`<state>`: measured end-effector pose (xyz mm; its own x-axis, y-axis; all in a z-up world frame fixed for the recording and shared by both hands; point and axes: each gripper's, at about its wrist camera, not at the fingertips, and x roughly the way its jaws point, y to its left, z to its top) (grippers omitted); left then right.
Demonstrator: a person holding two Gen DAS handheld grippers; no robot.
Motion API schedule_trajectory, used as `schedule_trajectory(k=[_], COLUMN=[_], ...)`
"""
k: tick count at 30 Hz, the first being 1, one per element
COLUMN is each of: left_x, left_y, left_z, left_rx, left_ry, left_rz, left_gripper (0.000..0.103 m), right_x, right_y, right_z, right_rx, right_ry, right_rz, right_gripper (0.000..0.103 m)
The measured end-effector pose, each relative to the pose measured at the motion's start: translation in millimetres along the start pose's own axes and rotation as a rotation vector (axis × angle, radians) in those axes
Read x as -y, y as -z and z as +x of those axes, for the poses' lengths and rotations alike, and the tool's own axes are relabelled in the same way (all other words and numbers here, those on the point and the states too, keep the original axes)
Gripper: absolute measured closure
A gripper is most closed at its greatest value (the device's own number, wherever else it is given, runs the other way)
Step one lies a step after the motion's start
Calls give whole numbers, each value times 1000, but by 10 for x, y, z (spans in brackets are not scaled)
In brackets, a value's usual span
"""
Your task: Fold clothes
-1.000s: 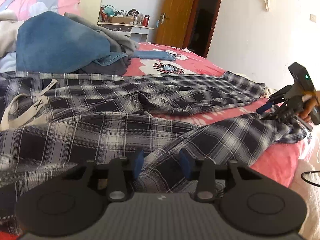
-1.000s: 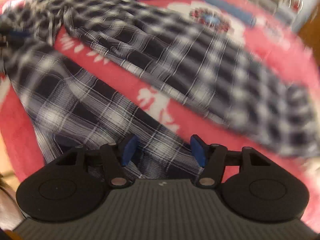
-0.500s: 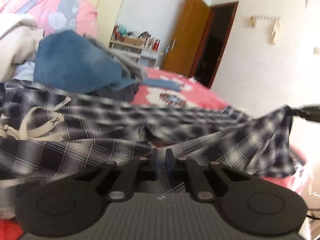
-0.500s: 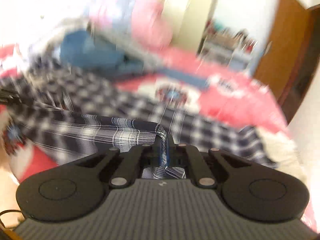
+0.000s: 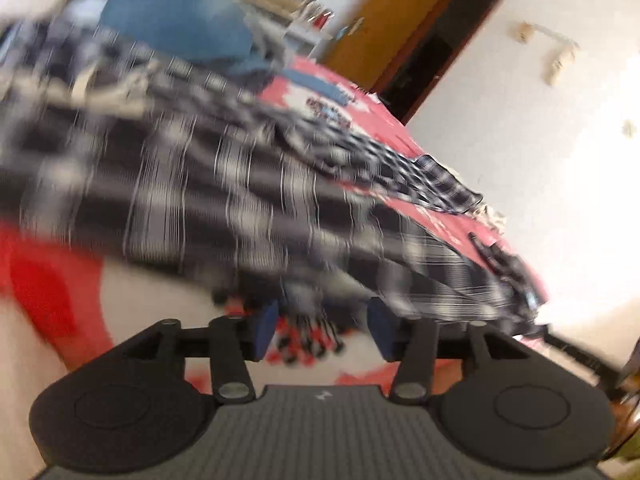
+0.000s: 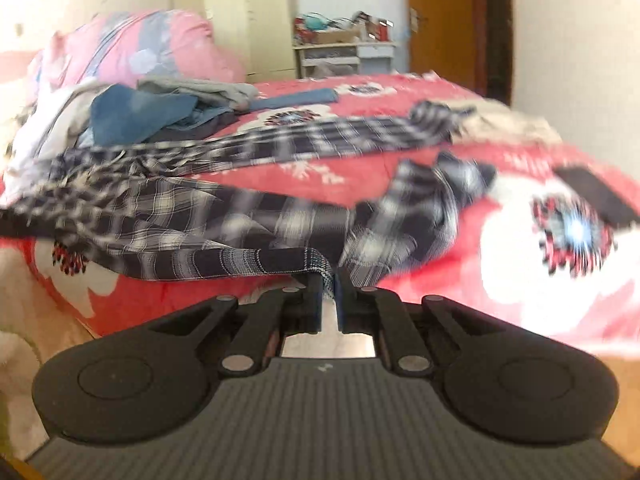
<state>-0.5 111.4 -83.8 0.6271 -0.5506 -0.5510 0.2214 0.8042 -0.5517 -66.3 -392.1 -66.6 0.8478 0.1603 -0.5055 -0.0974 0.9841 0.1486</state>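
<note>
Dark plaid trousers (image 5: 240, 184) lie spread across the red flowered bed cover (image 5: 52, 280), blurred by motion. My left gripper (image 5: 323, 330) is at their near edge. Its jaws are opening, and a fold of the plaid cloth lies loose between the blue pads (image 5: 266, 328), which do not press on it. In the right wrist view the trousers (image 6: 240, 216) stretch away to the left. My right gripper (image 6: 329, 280) has a hem of the plaid cloth pinched at its fingertips. Its jaws are starting to open, with only a narrow gap behind the tips.
A pile of blue and grey clothes (image 6: 136, 116) sits at the head of the bed beside a pink quilt (image 6: 132, 48). A flat dark object (image 6: 600, 196) lies on the cover at the right. A white dresser (image 6: 340, 56) and a wooden door (image 6: 444, 20) stand behind the bed.
Both grippers closed on the plaid cloth. The right one swung its hem across the bed towards the near edge. The left one rolled, then opened again and released the cloth.
</note>
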Motion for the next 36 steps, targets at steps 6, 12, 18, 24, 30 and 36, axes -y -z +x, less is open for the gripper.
schedule_trajectory(k=[6,12,18,24,30,36], left_x=[-212,-298,-249,-211,-207,-265], left_y=[25,-159,-216,-208,-199,-207], left_z=[-19,82,156,178,163,158], left_rx=[28,72,80,82,76,69], left_ry=[-20,-82,-112,-136,-134,-106], left_rz=[-218,-284,-245,-199,-186,-207], left_gripper=[42,42,45,50,51,51], right_x=[350,247,-30,337,1017,1762], right_y=[-59,-392,-729,-907,-1064,-86], right_z=[-133,221,1100,1809,973,200], right_rx=[94,122,-3,-158,210,499], right_ry=[20,85,191,237,49,17], right_rz=[249,137,-150,-99,389,939], right_gripper=[75,60,60,89,101,101])
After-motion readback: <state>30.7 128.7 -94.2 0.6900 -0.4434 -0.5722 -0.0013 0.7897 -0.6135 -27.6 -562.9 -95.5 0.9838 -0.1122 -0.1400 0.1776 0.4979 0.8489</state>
